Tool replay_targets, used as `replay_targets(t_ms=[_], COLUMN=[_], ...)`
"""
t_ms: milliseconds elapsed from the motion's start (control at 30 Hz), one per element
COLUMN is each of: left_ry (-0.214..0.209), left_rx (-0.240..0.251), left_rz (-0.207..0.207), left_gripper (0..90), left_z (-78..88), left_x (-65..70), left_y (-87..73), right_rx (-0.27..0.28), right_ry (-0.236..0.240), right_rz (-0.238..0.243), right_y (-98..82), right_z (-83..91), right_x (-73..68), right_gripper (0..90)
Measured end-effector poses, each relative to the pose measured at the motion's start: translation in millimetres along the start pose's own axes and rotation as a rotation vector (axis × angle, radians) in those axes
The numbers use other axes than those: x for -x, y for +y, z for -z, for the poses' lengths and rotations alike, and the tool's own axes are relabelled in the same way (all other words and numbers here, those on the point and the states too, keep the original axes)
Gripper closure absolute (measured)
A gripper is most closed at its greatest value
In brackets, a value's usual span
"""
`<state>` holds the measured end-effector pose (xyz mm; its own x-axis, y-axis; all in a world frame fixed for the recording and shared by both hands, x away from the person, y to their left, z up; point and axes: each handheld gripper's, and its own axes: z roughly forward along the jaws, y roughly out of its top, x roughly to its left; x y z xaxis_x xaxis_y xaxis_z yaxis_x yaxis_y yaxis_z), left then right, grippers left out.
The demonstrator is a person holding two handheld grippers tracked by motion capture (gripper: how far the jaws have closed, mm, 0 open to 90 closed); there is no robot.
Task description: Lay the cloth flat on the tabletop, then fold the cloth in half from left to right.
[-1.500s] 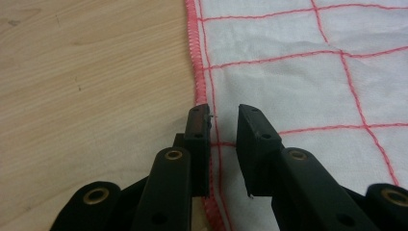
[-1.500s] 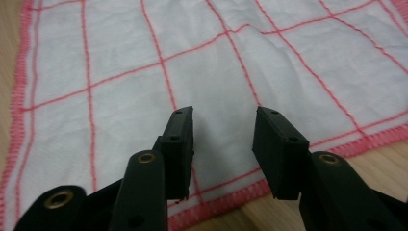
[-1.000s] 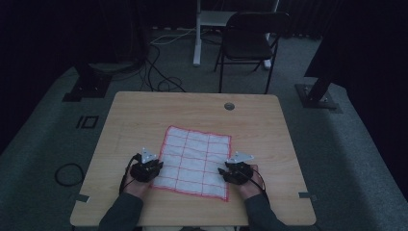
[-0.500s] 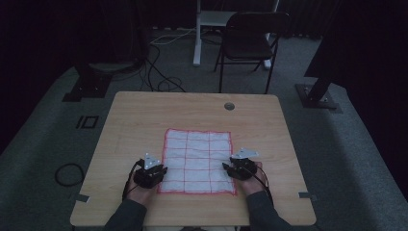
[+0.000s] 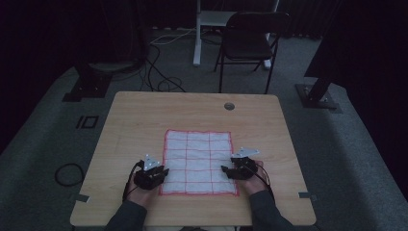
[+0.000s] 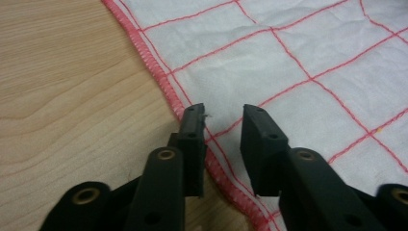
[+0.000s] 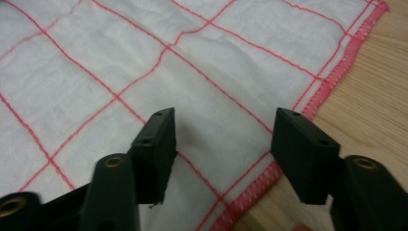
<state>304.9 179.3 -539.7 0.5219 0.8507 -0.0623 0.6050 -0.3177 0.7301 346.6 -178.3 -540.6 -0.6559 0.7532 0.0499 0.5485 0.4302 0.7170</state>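
Note:
A white cloth (image 5: pixel 198 161) with a red grid and red hem lies flat and square on the wooden table (image 5: pixel 144 120). My left gripper (image 5: pixel 163 172) rests at the cloth's near left edge. In the left gripper view its jaws (image 6: pixel 223 113) have just been opening and stand apart over the hem (image 6: pixel 163 82), which lies flat below them. My right gripper (image 5: pixel 226 169) sits at the near right edge. Its jaws (image 7: pixel 223 120) have also just been opening and stand wide above the cloth (image 7: pixel 144 62), not pressing on it.
A round cable hole (image 5: pixel 229 106) sits near the table's far edge. Behind the table stand a folding chair (image 5: pixel 252 41) and a white desk leg (image 5: pixel 197 33). Dark stand bases (image 5: pixel 320 96) flank the table, and a cable loop (image 5: pixel 67 173) lies on the floor at left.
The cloth lay slanted a second ago and now lies square to the table edges. Both grippers stay at its near corners.

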Motion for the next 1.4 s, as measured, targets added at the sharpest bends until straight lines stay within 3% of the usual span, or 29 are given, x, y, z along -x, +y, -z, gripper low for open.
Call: replay_targets(t_ms=[100, 267, 500, 633, 800, 1000, 1400], left_ry=[0.014, 0.048, 0.071, 0.08, 0.12, 0.134, 0.066], left_rx=[0.006, 0.015, 0.011, 0.008, 0.002, 0.001, 0.007], left_rz=[0.017, 0.062, 0.112, 0.108, 0.074, 0.076, 0.129], left_gripper=[65.7, 61.9, 61.0, 60.5, 60.8, 60.9, 86.8], left_z=[-0.2, -2.5, -14.2, -19.0, -22.3, -23.9, -23.6], left_x=[-3.3, -12.9, -20.8, -18.6, -12.9, -11.0, -16.8], left_y=[1.7, 5.5, 14.3, 18.1, 20.3, 21.5, 21.4], right_rx=[-0.015, 0.007, 0.012, 0.019, 0.028, 0.029, 0.028], right_ry=[-0.02, -0.044, -0.059, -0.058, -0.048, -0.044, -0.041], right_rz=[0.001, -0.025, -0.04, -0.05, -0.07, -0.077, -0.082], right_y=[-0.3, -1.4, -3.7, -4.8, -7.1, -7.1, -7.3], right_z=[3.4, 9.3, 13.3, 15.6, 17.4, 16.5, 15.8], right_x=[-0.9, 5.0, 8.3, 9.1, 11.8, 11.9, 13.1], right_gripper=[39.1, 39.2, 39.5, 39.8, 40.1, 40.9, 41.3])
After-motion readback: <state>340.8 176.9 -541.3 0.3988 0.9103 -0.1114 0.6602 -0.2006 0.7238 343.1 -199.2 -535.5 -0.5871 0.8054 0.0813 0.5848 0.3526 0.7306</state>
